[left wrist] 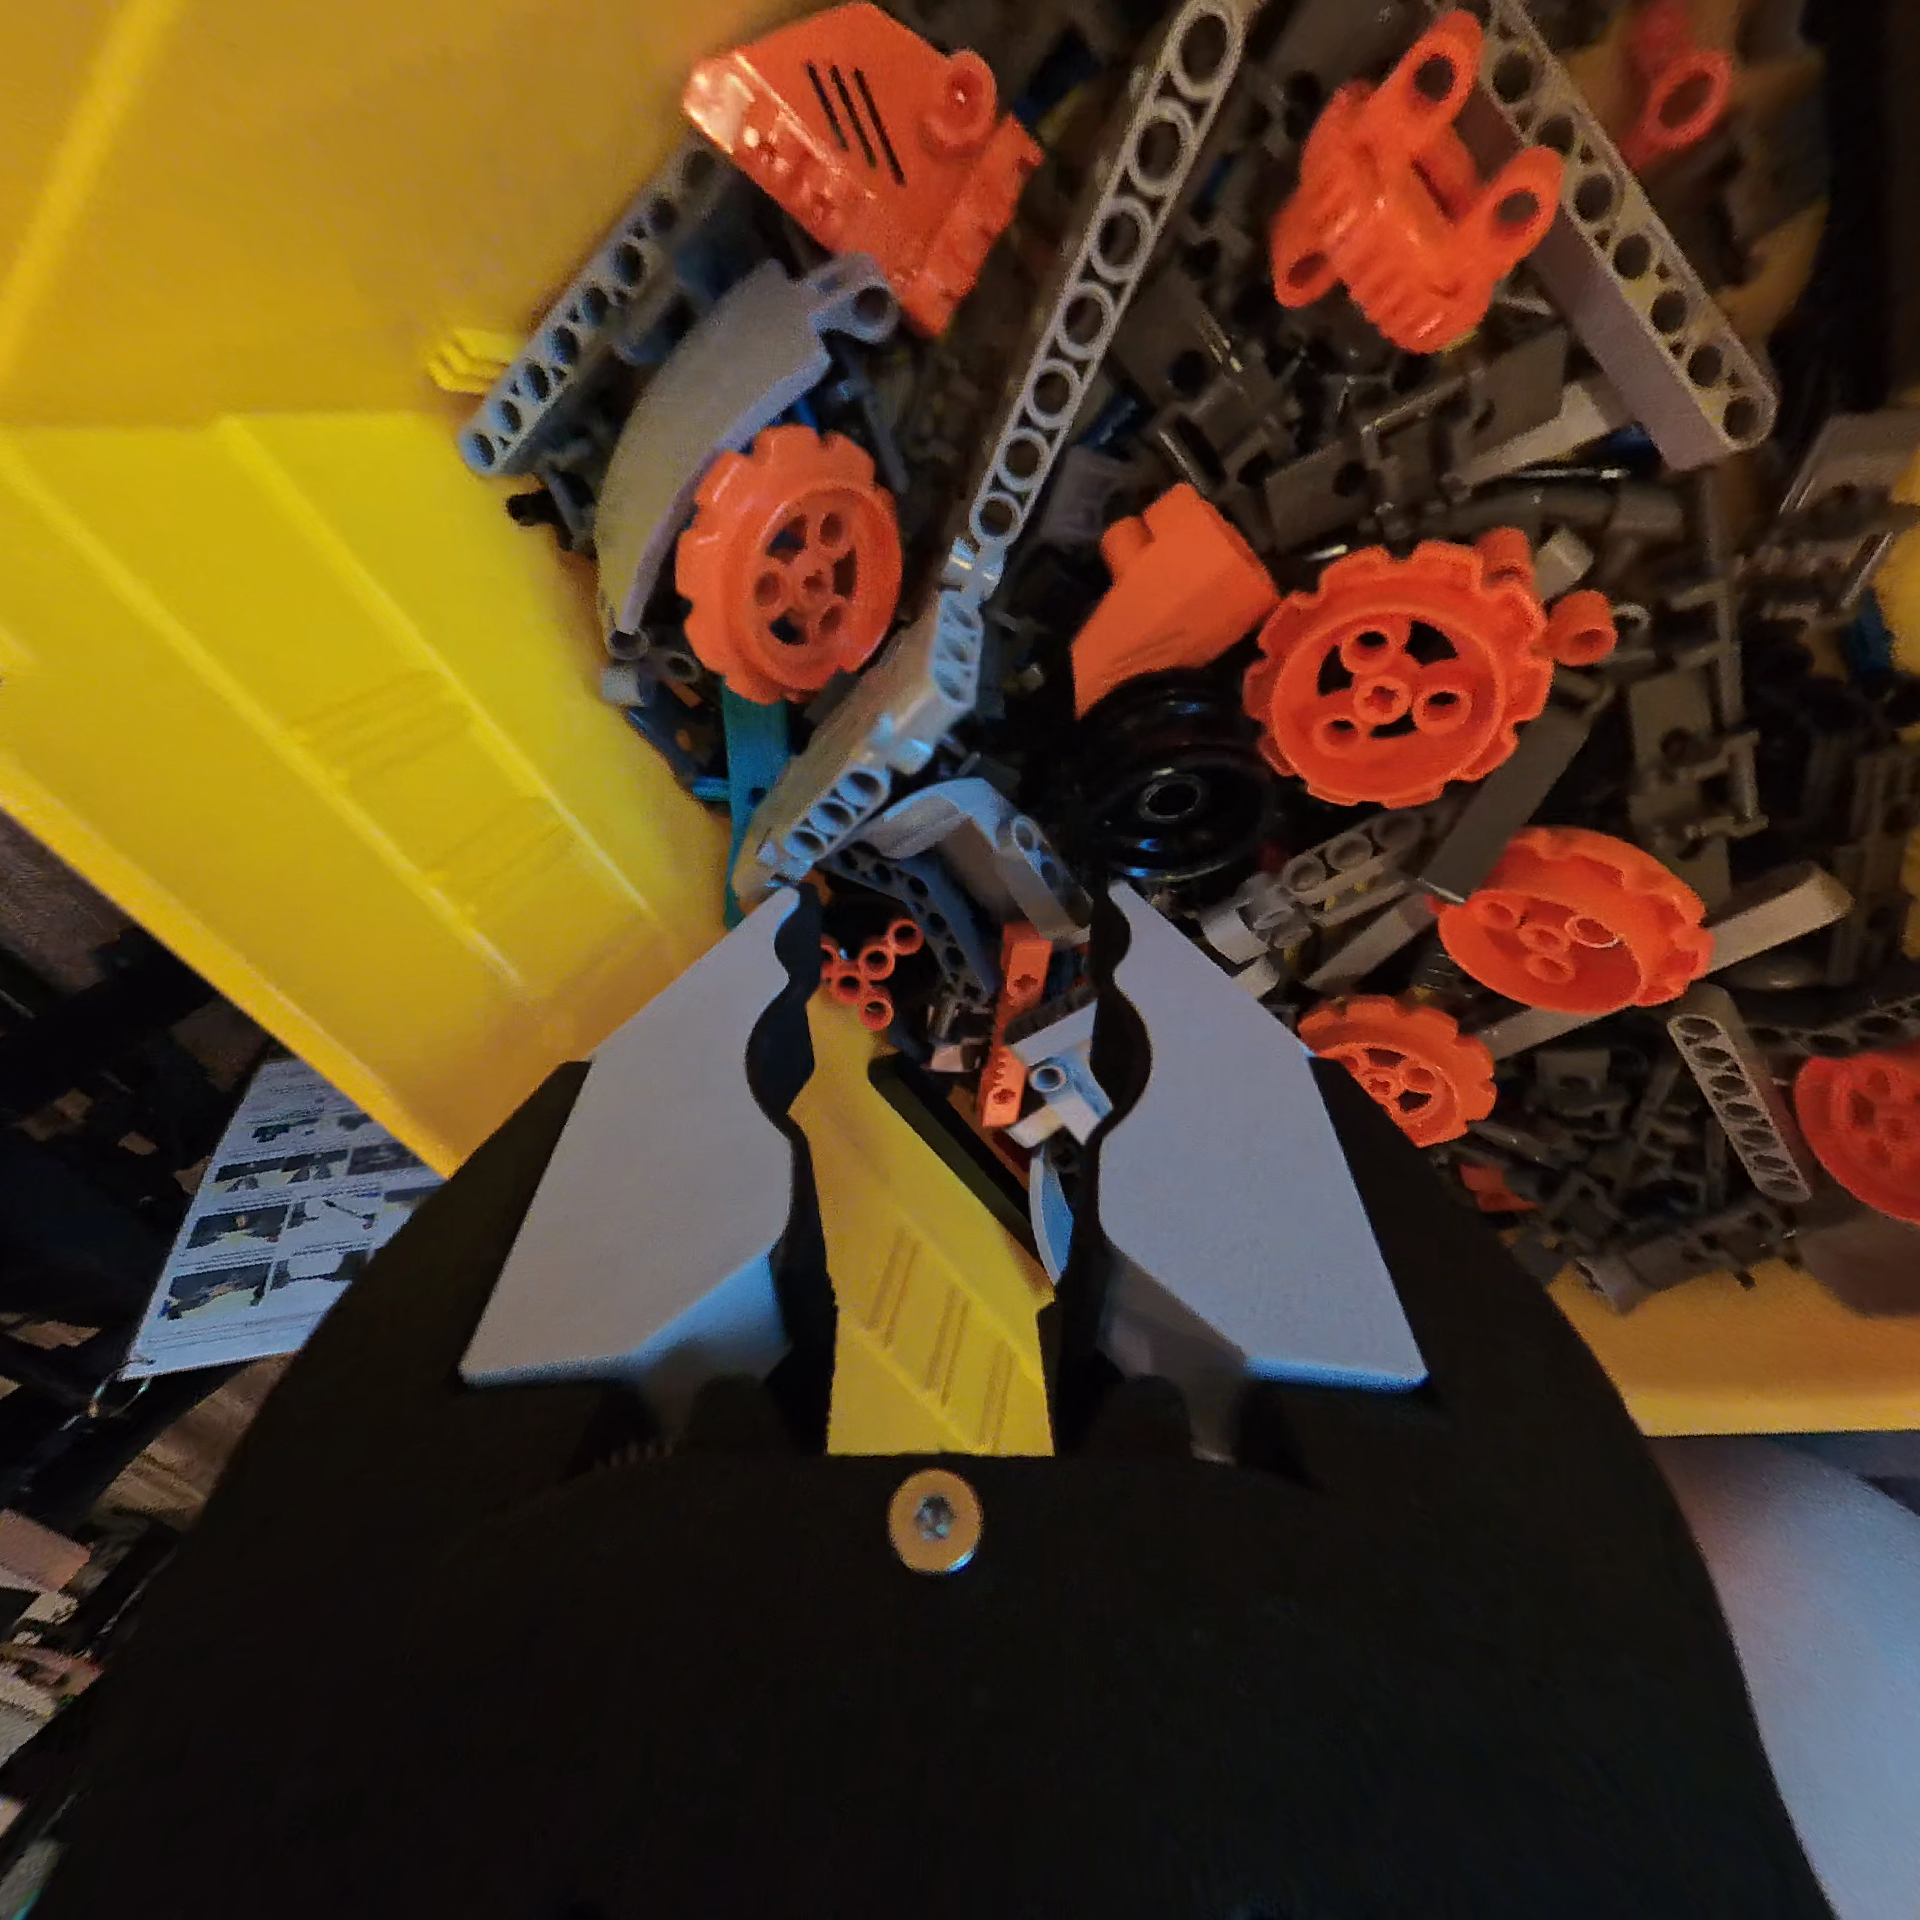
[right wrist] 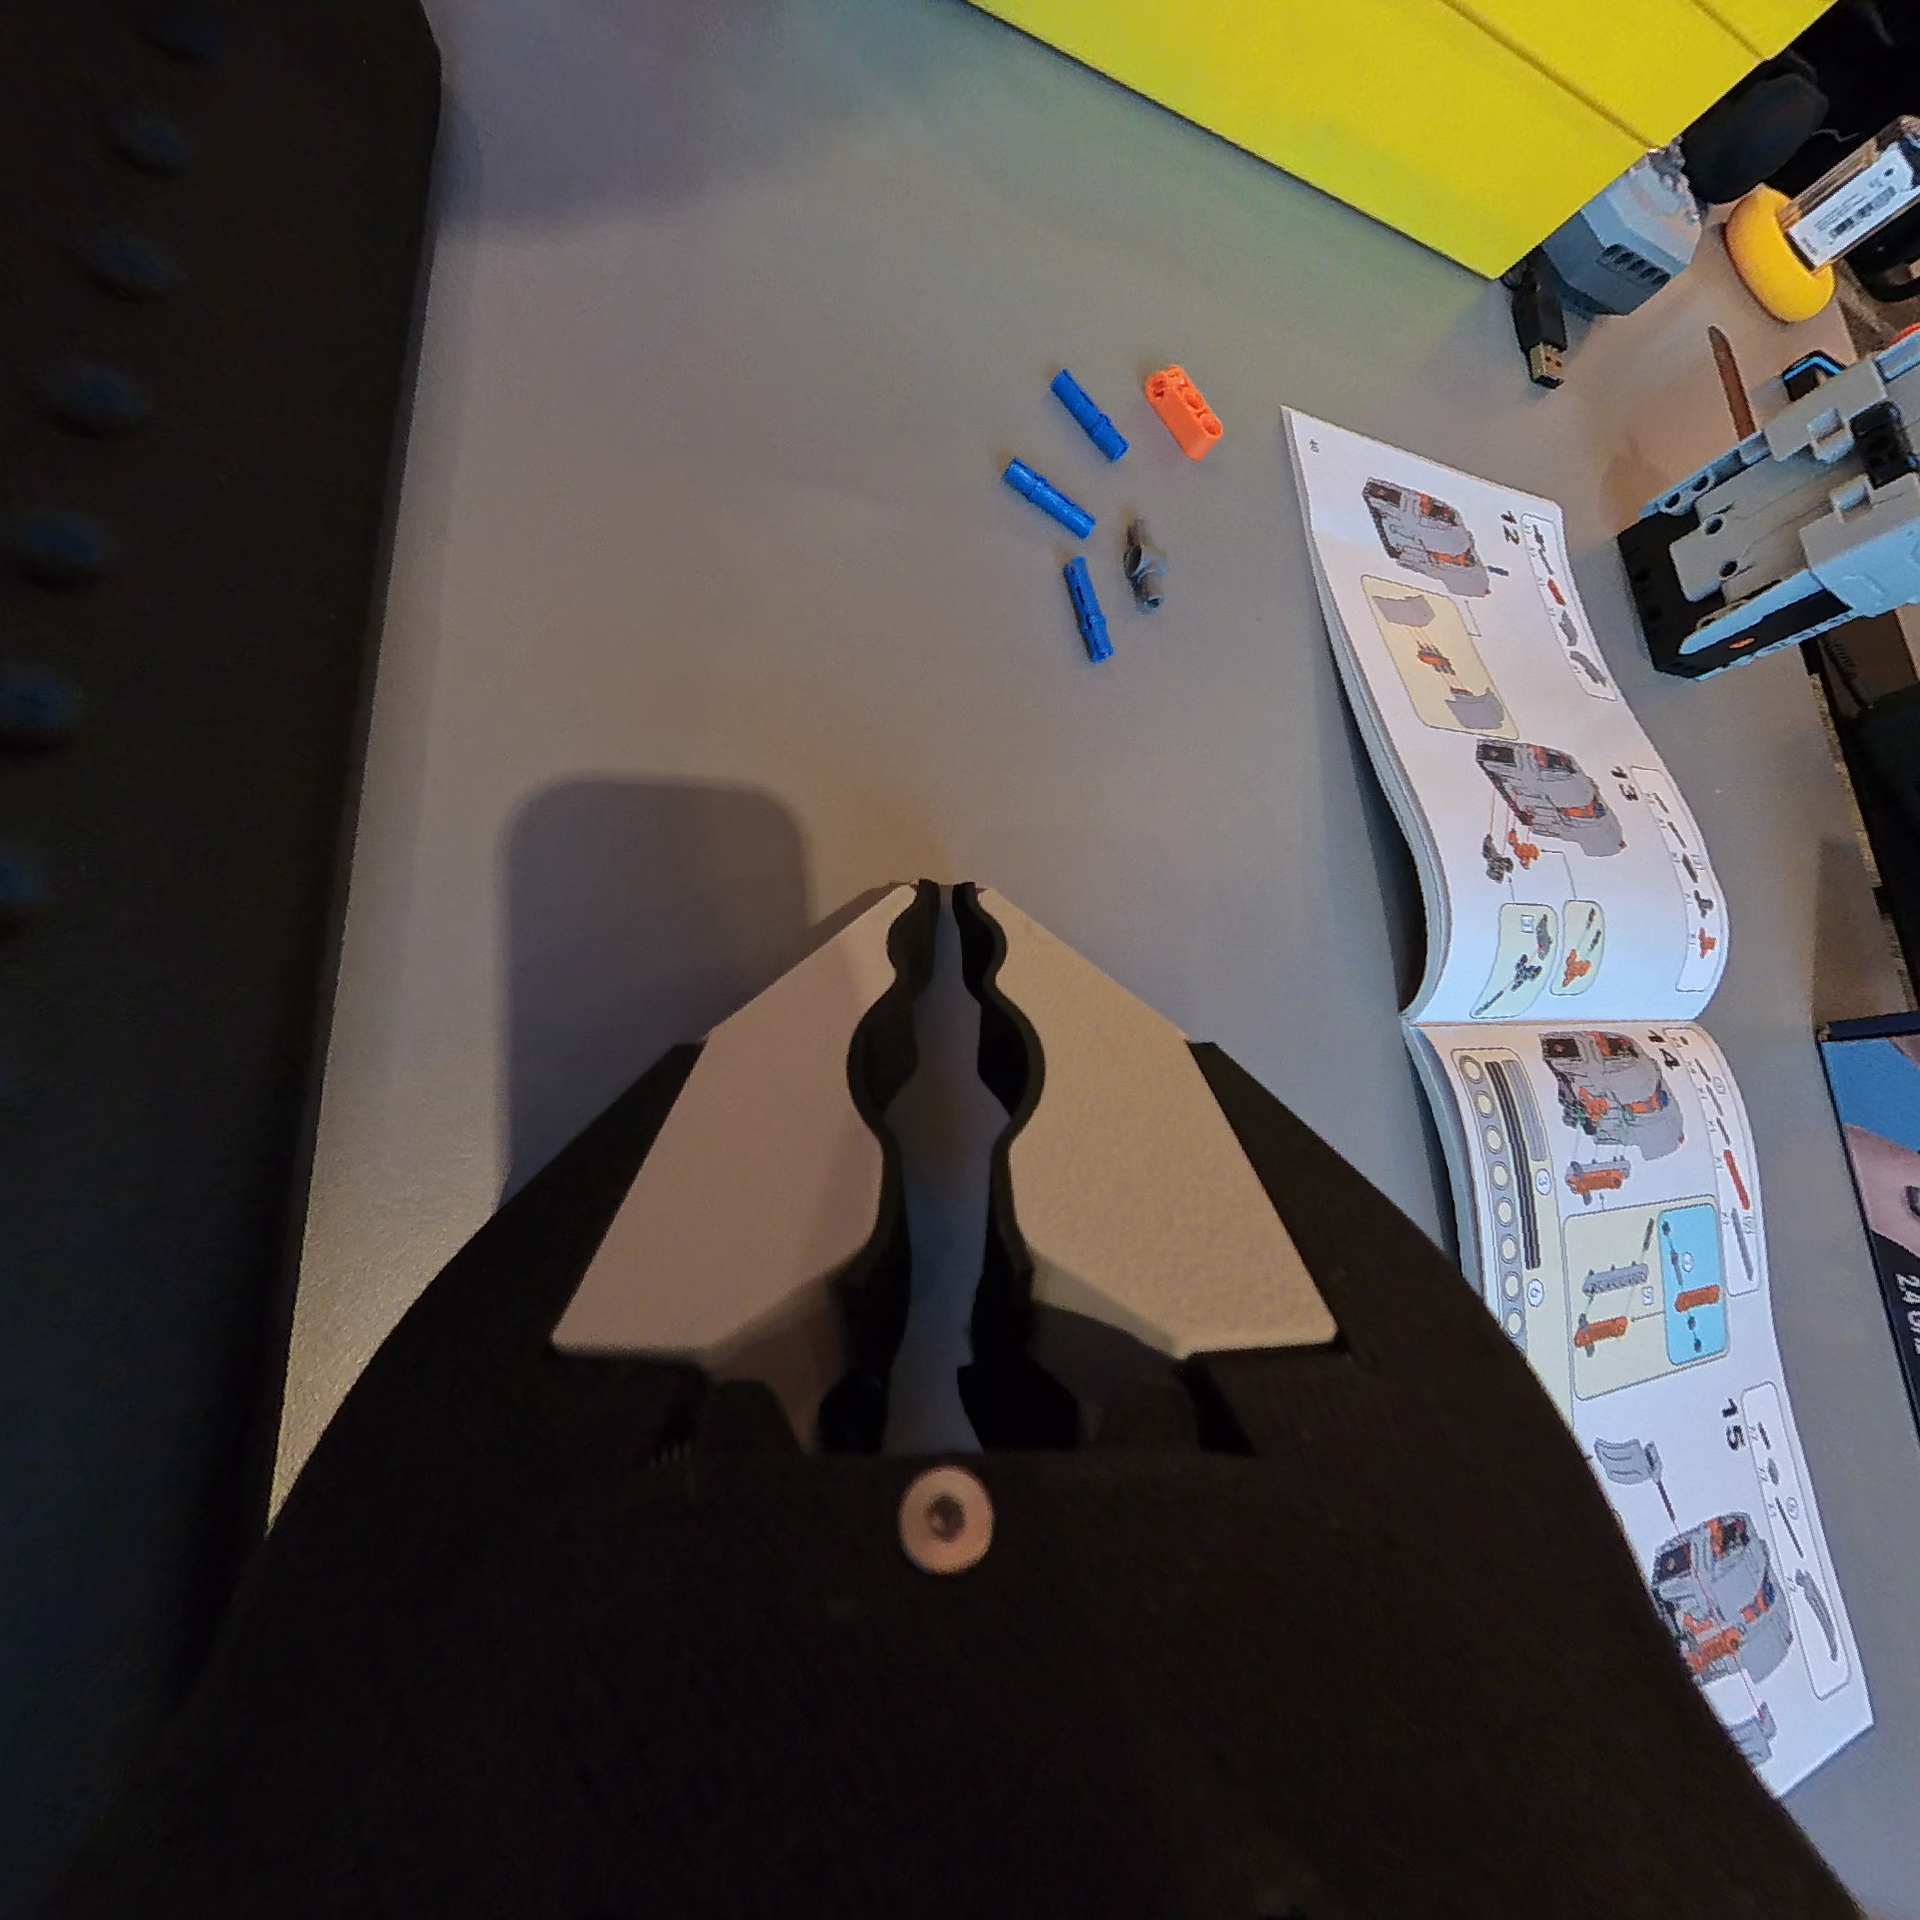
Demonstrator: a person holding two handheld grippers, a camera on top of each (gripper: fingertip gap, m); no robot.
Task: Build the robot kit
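Yellow bin [left wrist: 260, 582] parts face left gripper's [left wrist: 948, 914] parted jaws; right gripper [right wrist: 943, 888] clenched, empty, over table [right wrist: 727, 416].

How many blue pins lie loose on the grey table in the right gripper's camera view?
3. One blue pin lies beside the orange connector, a second below and to its left, a third nearest the closed right gripper, beside a small grey piece. None appear hidden.
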